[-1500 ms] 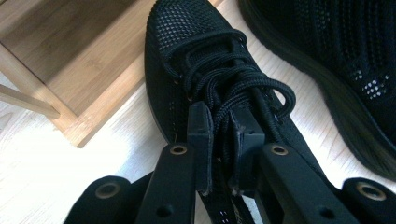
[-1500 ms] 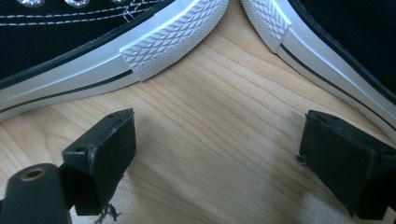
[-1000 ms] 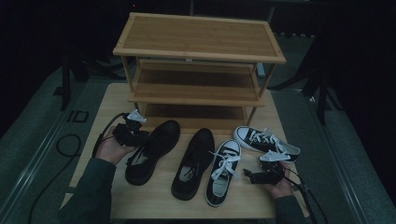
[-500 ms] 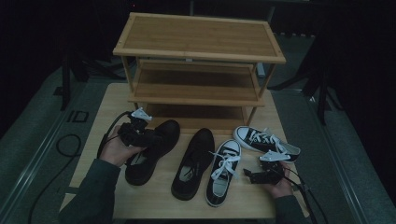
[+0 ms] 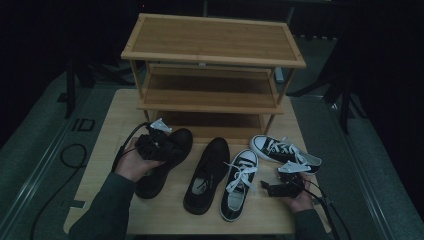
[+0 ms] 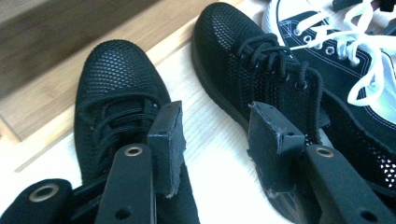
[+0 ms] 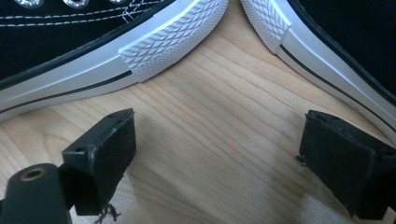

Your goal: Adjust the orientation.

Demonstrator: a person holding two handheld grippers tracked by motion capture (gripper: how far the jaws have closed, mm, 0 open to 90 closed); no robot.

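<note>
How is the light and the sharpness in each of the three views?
High view: dim and soft, the surroundings nearly black; the wooden rack is the best-lit part. Left gripper view: bright, the table washed out almost white, the mesh of the left black shoe sharp, the near claw slightly soft. Right gripper view: evenly lit, wood grain and the sneaker's white sole crisp.

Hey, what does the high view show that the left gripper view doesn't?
The high view takes in the whole wooden shoe rack, the table, the right gripper by the black-and-white sneakers, and the person's hand on the left gripper.

The left gripper view gives a close look at that gripper's own jaws, which have just been opening with nothing between them, and the mesh weave of the shoes.

Both show the two black mesh shoes, left black shoe and right black shoe, plus a white-laced sneaker.
</note>
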